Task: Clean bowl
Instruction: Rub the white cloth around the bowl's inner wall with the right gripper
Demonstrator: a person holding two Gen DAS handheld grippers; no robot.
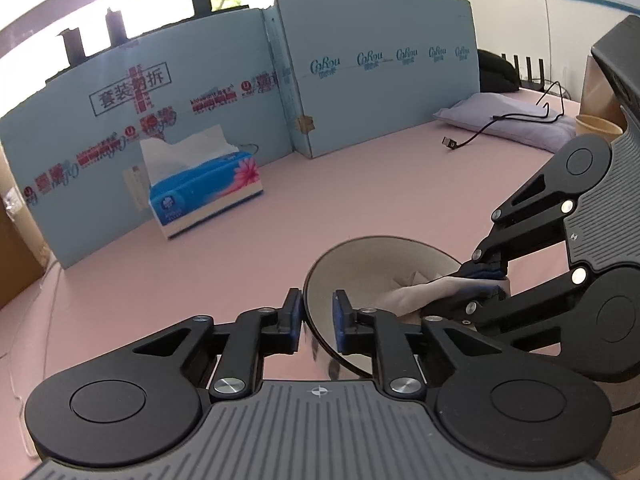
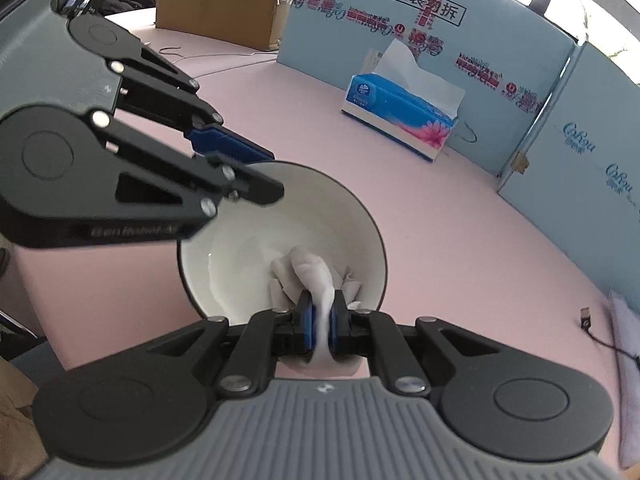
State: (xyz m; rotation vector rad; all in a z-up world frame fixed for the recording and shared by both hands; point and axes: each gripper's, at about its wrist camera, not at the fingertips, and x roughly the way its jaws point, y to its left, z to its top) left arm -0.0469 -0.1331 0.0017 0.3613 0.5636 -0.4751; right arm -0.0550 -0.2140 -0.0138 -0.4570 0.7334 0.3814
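A white bowl with a dark rim and dark outside sits tilted above the pink table; it also shows in the right wrist view. My left gripper is shut on the bowl's near rim, one finger inside and one outside. It enters the right wrist view from the left. My right gripper is shut on a crumpled white tissue and presses it against the bowl's inside. In the left wrist view the right gripper reaches into the bowl from the right with the tissue.
A blue tissue box stands on the pink table before a light-blue cardboard screen; the box also shows in the right wrist view. A lilac pillow with a black cable lies at the far right. A brown carton stands behind.
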